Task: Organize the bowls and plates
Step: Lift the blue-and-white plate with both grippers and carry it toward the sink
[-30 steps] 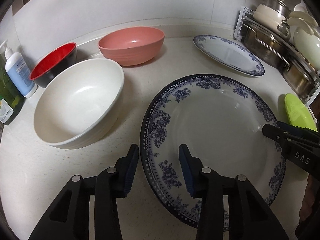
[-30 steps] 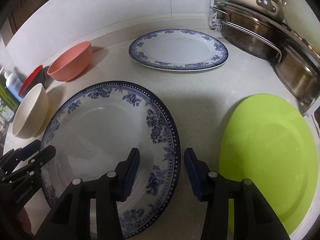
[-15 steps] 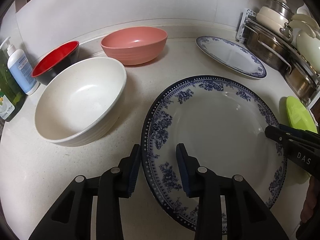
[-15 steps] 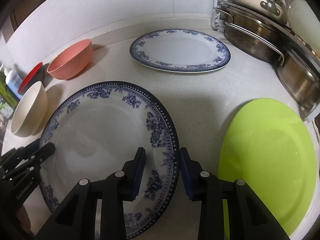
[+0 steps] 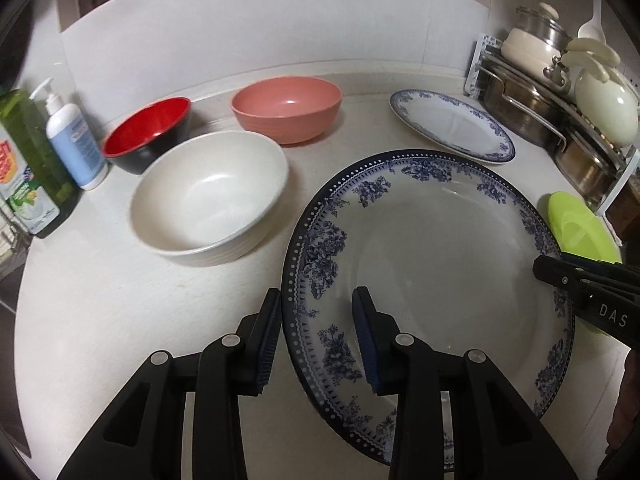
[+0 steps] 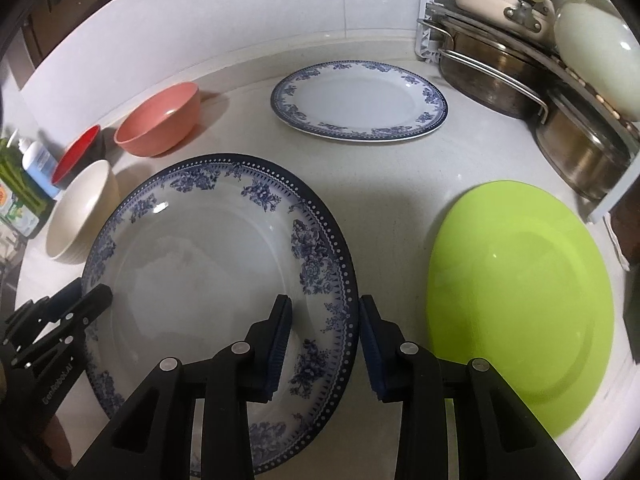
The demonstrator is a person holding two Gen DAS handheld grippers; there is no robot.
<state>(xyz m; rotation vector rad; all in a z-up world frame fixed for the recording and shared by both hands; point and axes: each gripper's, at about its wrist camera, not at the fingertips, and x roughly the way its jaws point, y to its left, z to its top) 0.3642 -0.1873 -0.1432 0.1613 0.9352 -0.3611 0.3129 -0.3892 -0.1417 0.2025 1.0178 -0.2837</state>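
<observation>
In the left wrist view, the left gripper is clenched on the near left rim of the large blue-patterned plate, near the counter's front edge, beside the white bowl.

In the right wrist view, the right gripper grasps the same plate's right rim, beside the green plate.

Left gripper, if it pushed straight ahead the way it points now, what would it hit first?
The left gripper already straddles the rim of the large blue floral plate, its jaws closed on it, so the plate comes first; the counter lies beneath it.
</observation>
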